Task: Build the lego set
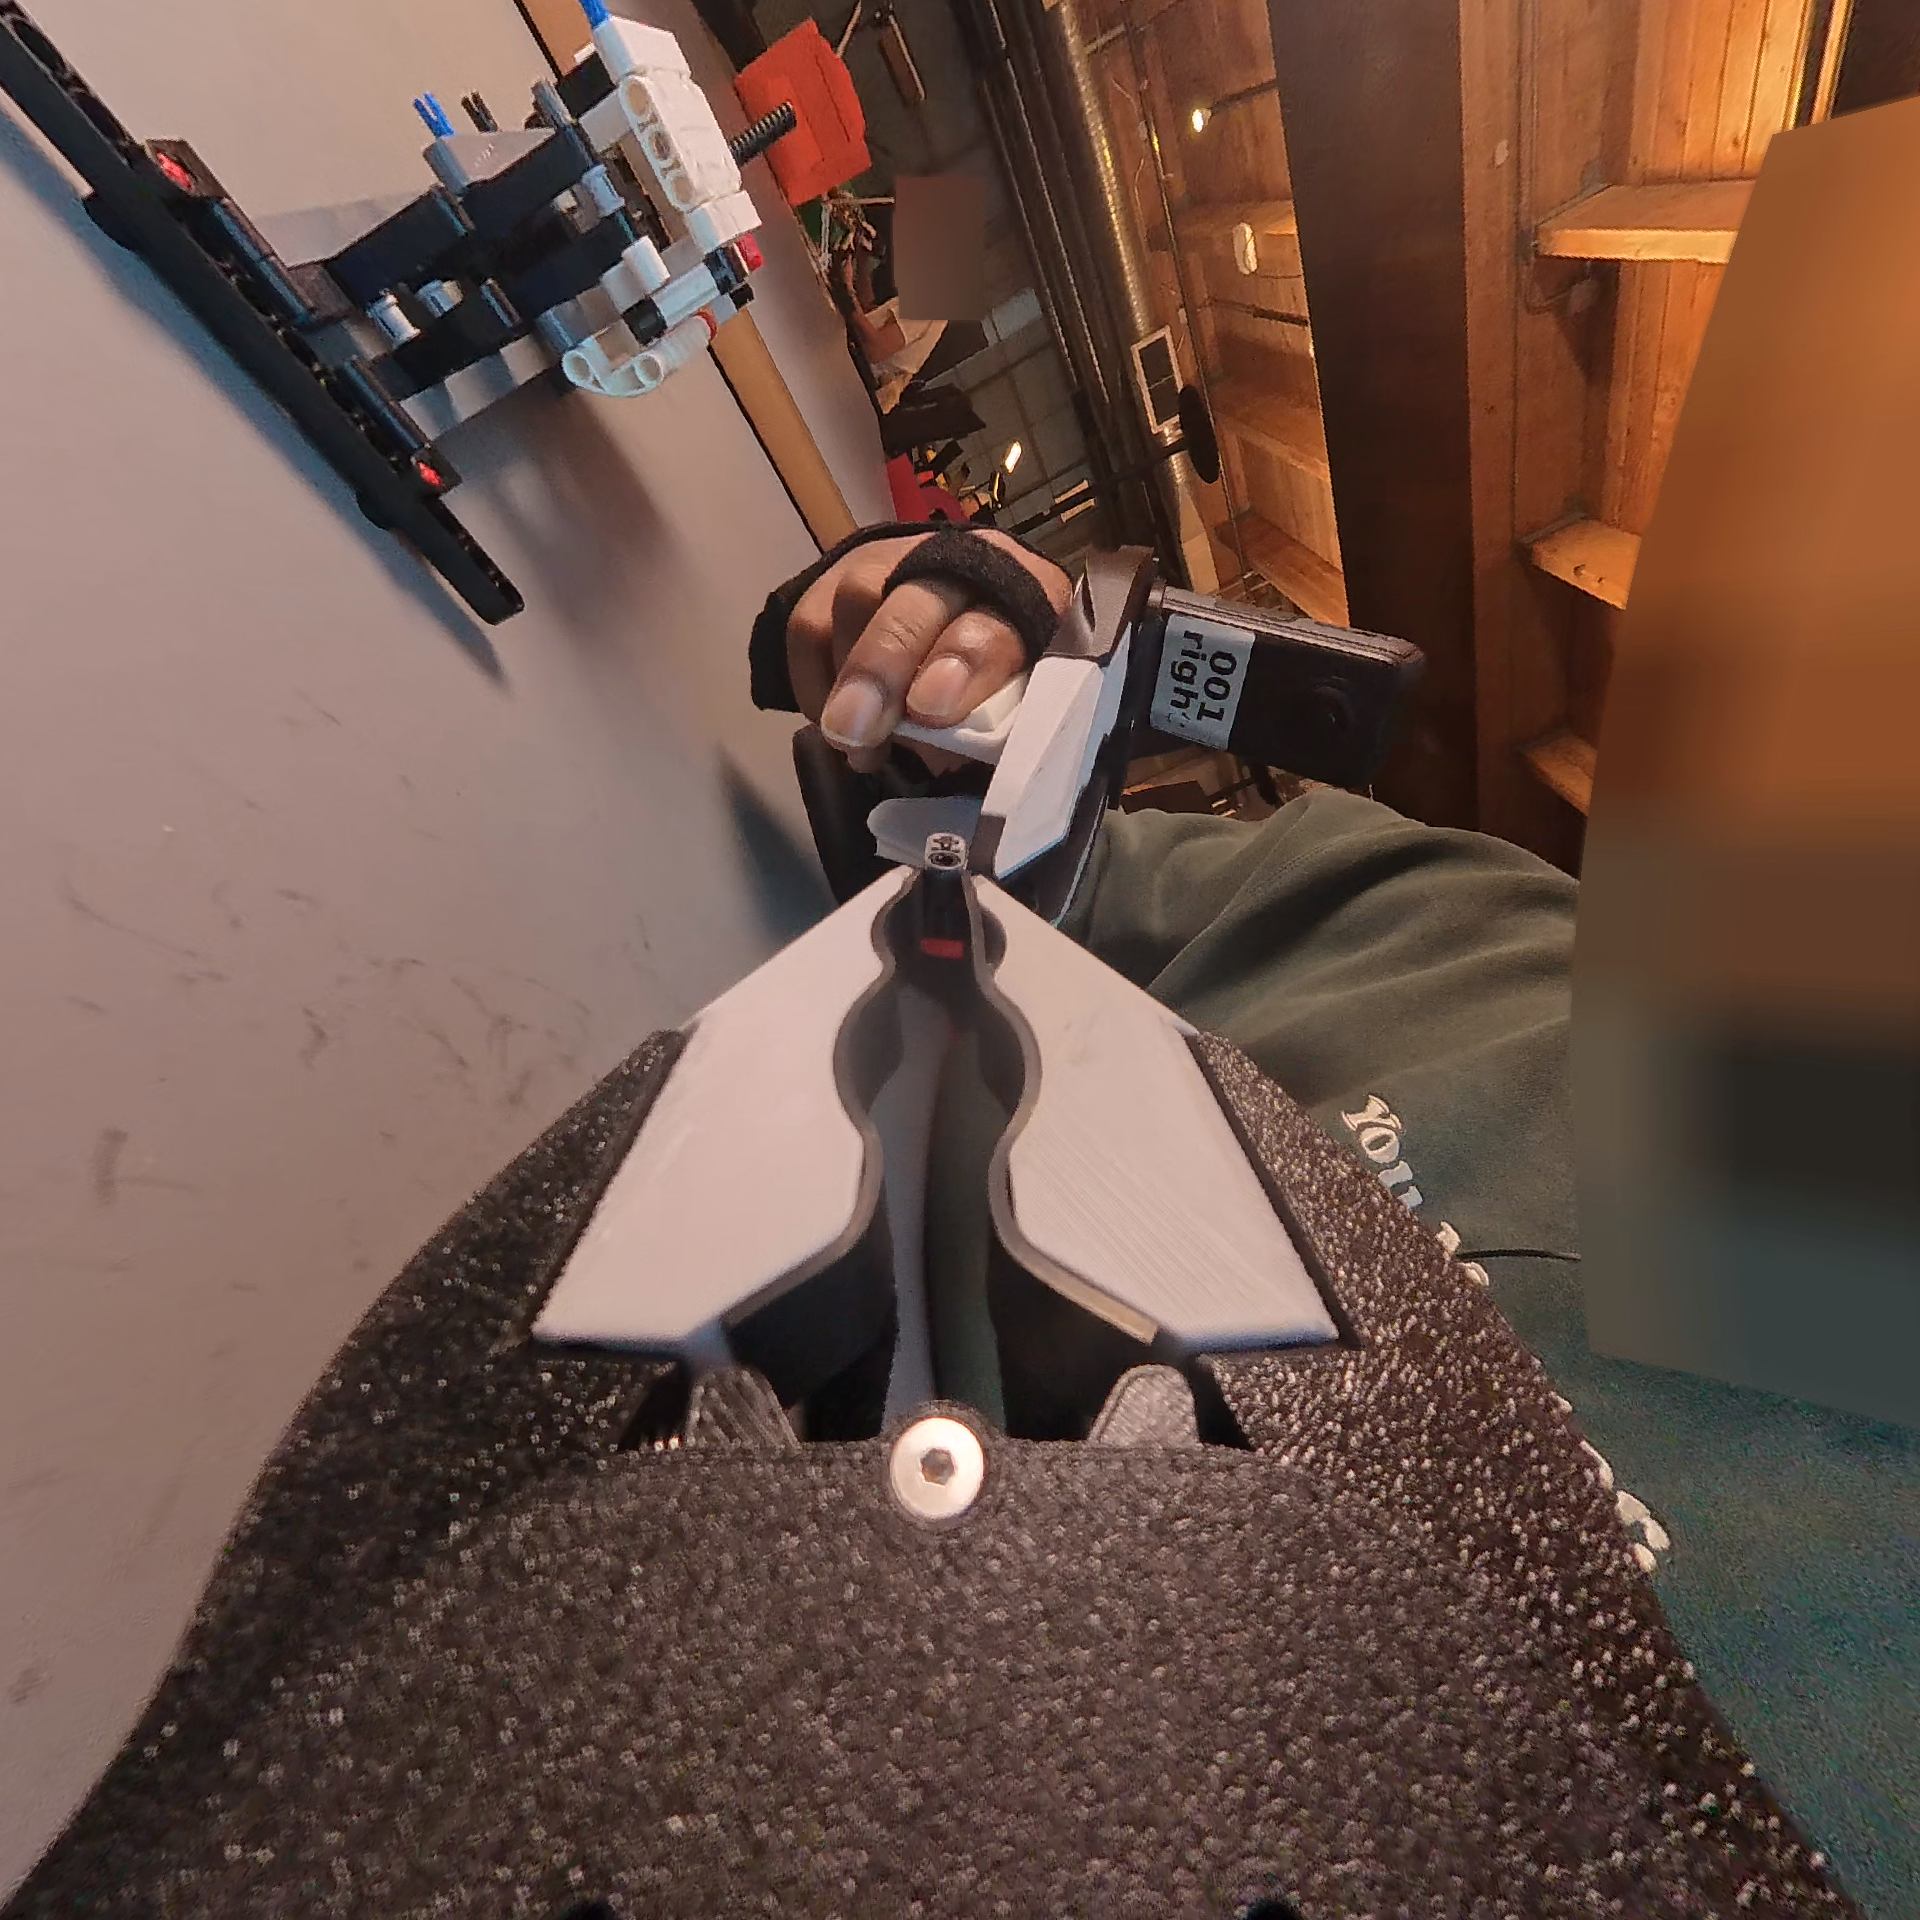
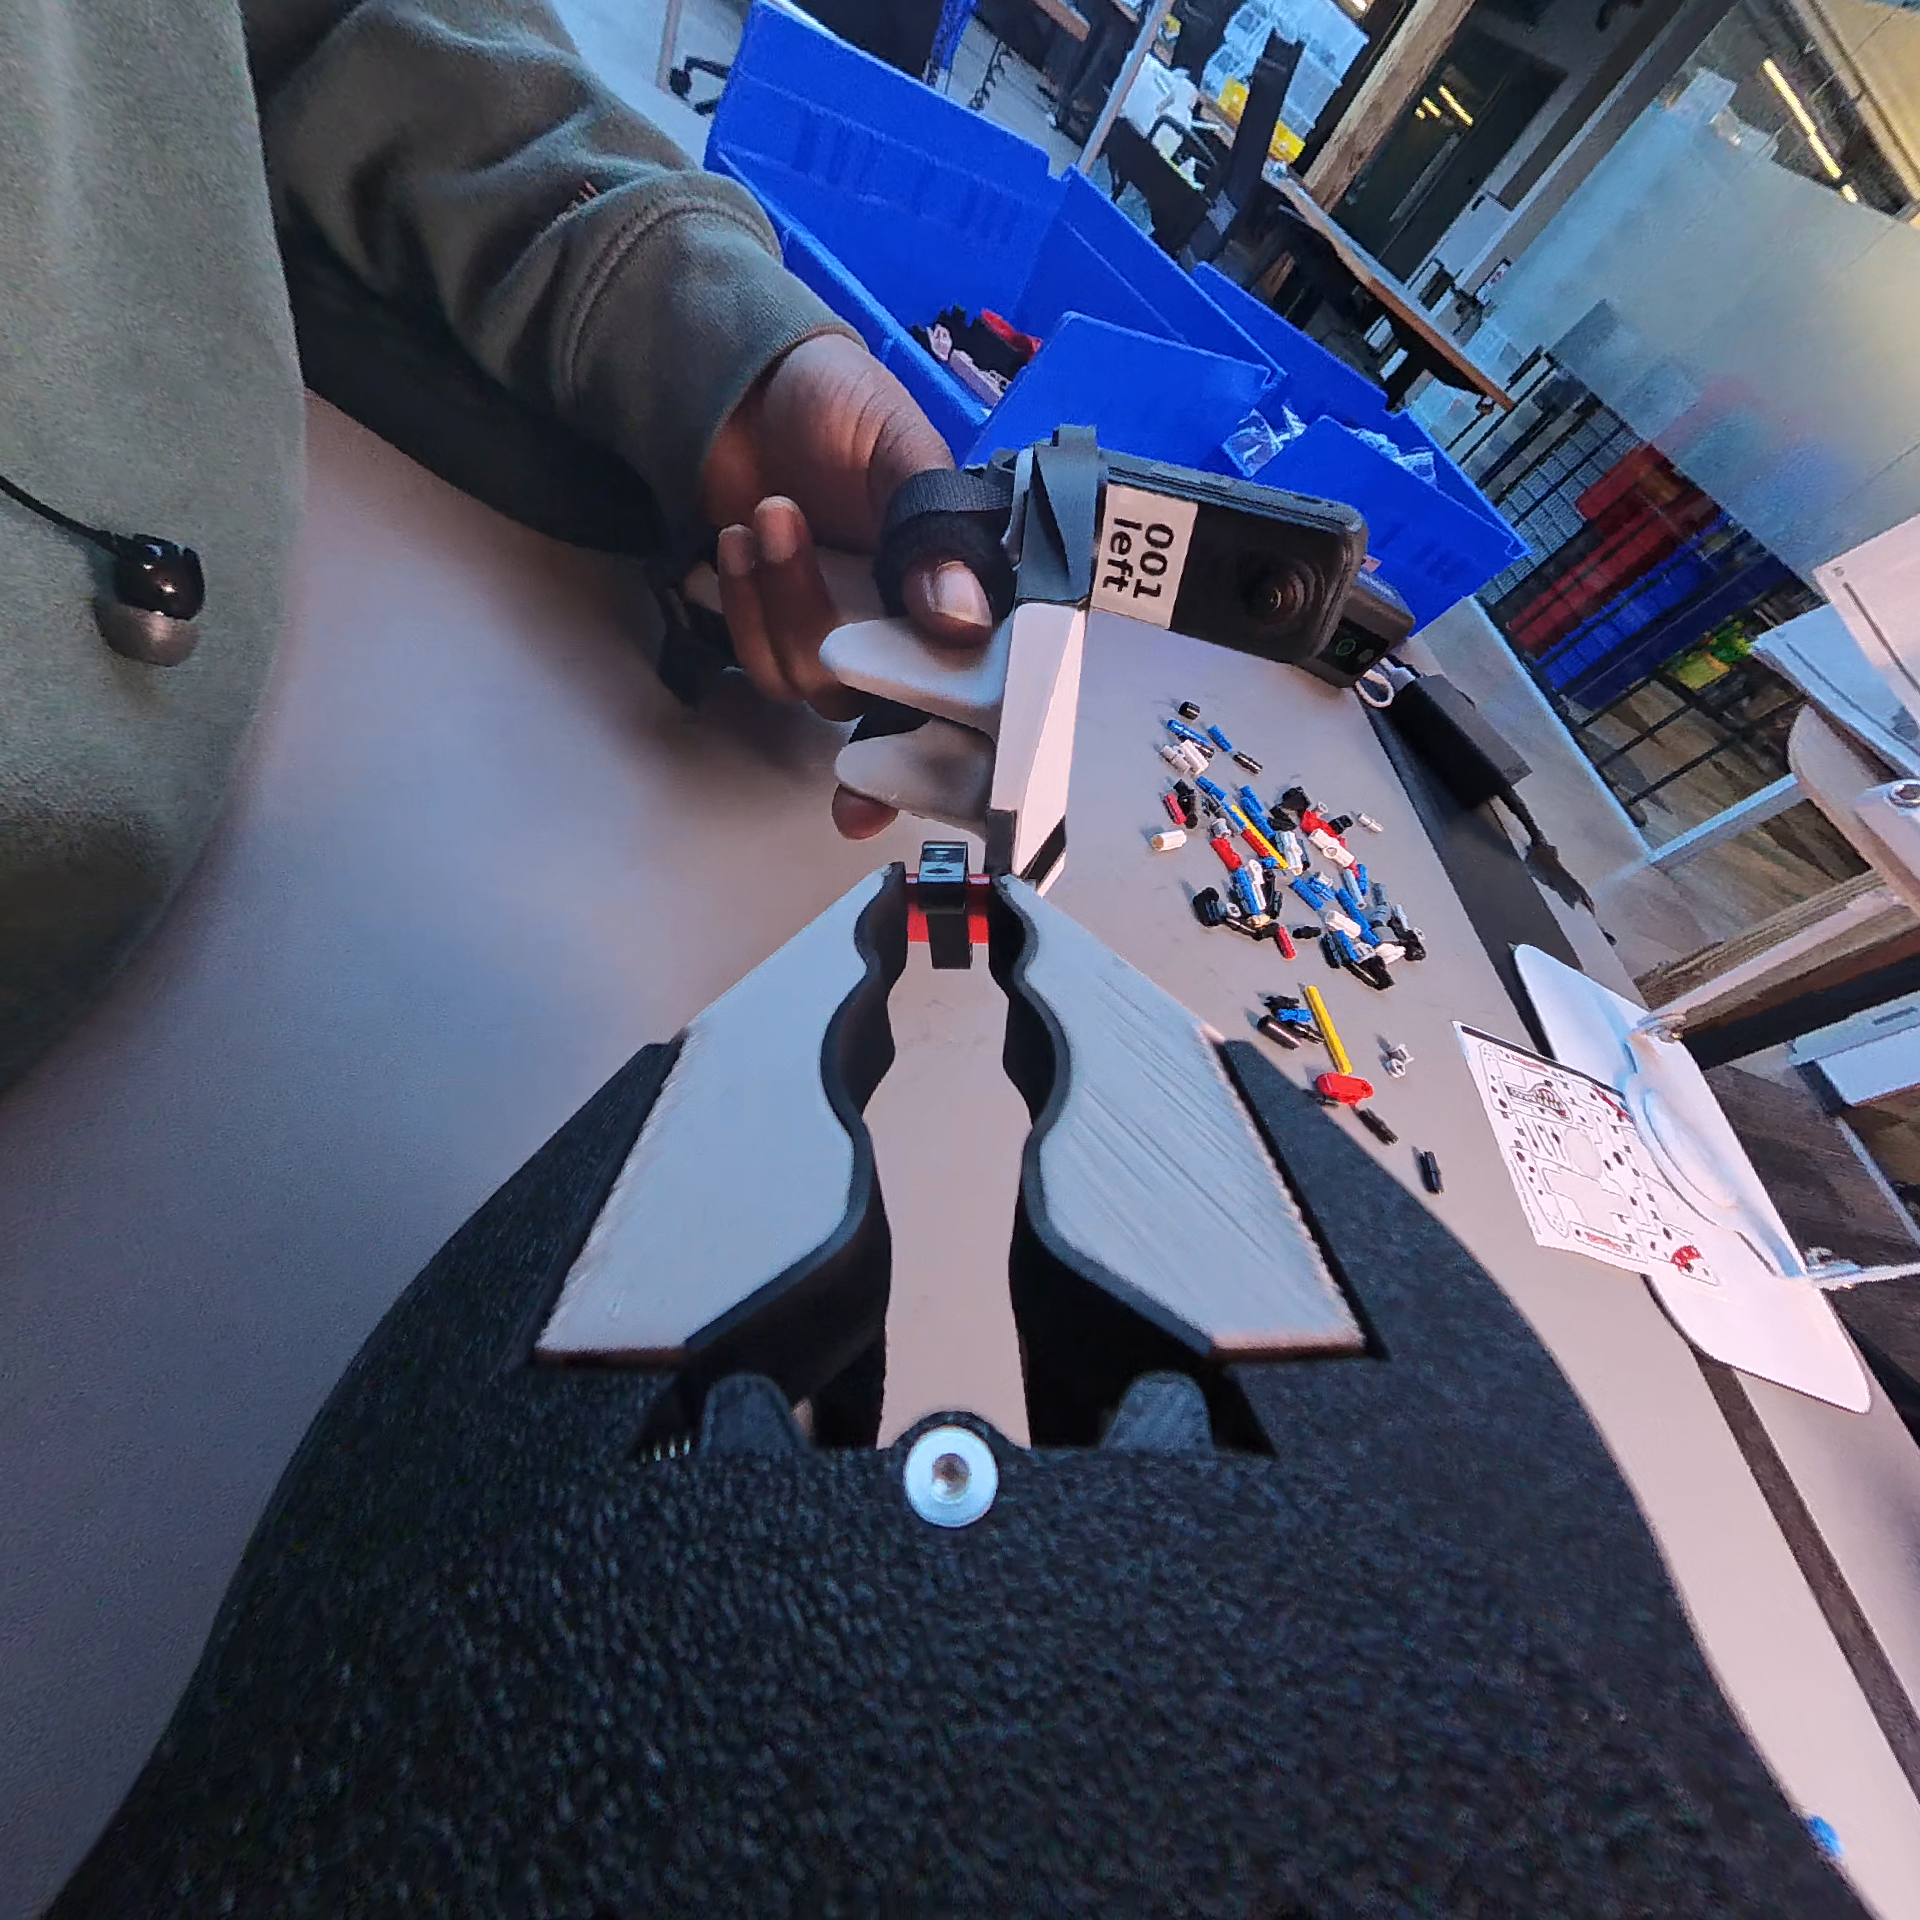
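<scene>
Wooden beams and shelving fill the background of a workshop, with a row of blue plastic bins (image 2: pixel 1122 384) behind a plain grey surface (image 2: pixel 468 831). Both grippers meet above that surface, lifted clear so the two can work a small part together in the air. The left gripper (image 1: pixel 940 883) is closed almost fully on a slim black pin with a red band (image 1: pixel 940 920), holding it end-on toward the other tool. The right gripper (image 2: pixel 943 888) is pinched on a small black-and-red Lego connector piece (image 2: pixel 943 914), its tips just touching the left one's. Judging by this nose-to-nose pose, the two bits are probably being pressed into each other; whether both views show one joined piece I cannot tell. A partly built black-and-white Lego assembly on a long black beam (image 1: pixel 436 281) lies well apart on the surface, waiting for this sub-part. Loose small pins and connectors in blue, black, red and yellow (image 2: pixel 1288 873) lie scattered near a printed instruction sheet (image 2: pixel 1579 1153), kept within reach for later steps.
</scene>
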